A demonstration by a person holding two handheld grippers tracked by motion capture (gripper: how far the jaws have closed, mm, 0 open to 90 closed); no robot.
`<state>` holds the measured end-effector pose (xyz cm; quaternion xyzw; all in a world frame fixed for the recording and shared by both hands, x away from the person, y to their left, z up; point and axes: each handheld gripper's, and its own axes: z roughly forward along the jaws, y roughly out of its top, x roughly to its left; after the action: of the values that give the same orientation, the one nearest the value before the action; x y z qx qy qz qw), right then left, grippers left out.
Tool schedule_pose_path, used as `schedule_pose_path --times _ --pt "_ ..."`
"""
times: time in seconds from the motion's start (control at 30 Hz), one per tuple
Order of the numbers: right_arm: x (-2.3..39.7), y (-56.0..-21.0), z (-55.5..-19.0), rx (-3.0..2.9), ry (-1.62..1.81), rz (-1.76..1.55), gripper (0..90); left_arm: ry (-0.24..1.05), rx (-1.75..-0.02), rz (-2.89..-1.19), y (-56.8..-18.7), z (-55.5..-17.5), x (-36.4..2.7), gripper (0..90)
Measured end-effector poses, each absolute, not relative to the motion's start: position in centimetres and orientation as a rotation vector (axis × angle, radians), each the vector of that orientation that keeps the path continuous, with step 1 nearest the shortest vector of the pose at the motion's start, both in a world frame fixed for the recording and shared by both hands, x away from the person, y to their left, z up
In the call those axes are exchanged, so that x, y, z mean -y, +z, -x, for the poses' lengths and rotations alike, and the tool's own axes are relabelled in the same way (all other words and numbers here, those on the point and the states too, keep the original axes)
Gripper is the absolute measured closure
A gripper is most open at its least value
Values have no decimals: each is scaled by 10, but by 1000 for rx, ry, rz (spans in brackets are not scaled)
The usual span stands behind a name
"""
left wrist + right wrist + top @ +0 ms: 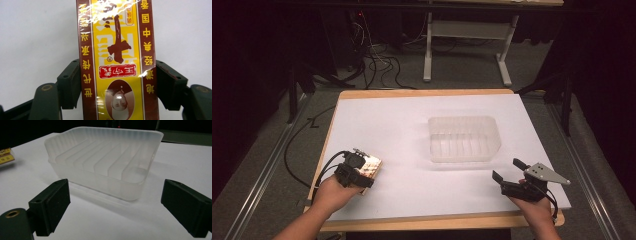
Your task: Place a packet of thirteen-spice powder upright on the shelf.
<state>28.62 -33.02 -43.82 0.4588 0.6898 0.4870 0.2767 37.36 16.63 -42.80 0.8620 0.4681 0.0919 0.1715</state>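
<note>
1. Left tongs (117, 82) were clamped on a shrink-wrapped yellow-and-maroon box (117, 50), one black pad pressed to each long side, as the left gripper view showed.
2. From the high view, that box (371, 167) sat at the near-left part of the white counter (402, 130), right at the left hand (334, 192); whether it was lifted off the surface or resting on it could not be told.
3. Right tongs (115, 205) stood spread wide with nothing between them, hovering at the near-right side and facing a translucent plastic bin (105, 165).
4. The bin (464, 139) stood alone mid-counter, well apart from the box, empty as far as could be seen, with ribbed walls.
5. Judged risk: the glossy film looked slippery, so the box might slide or pivot between the pads during a lift, the more so because much of its length stretched beyond them.
6. Judged risk: the bin looked light and nothing steadied it, so a box set down against its rim could push or tip it.
7. Judged risk: the box appeared long; brought in at an angle, it could catch on the rim instead of dropping inside.
</note>
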Motion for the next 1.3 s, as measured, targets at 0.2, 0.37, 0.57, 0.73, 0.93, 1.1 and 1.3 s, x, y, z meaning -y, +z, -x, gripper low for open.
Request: schedule_pose_path --times 0.2,0.37,0.57,0.73,0.93,1.1,1.3 --pt "330 -438 -286 -1854 1309 -1230 94 302 -1250 -2375 -423 -366 -160 324" --pt "330 -439 -286 -1856 1308 -1227 95 333 -1178 -2336 -424 -358 -153 328" --pt "330 -440 -286 -1857 1305 -1230 98 352 -1103 -2266 -422 -348 -147 329" --pt "330 -440 -286 -1857 1305 -1229 103 358 -1060 -2211 -421 -343 -142 329" --pt "329 -441 -287 -1861 1305 -1222 109 369 -994 -2141 -423 -336 -133 328" --pt "328 -441 -287 -1863 1313 -1212 109 382 -947 -2090 -427 -333 -122 328" --pt "326 -440 -286 -1871 1317 -1199 117 337 -895 -1995 -426 -333 -104 328"
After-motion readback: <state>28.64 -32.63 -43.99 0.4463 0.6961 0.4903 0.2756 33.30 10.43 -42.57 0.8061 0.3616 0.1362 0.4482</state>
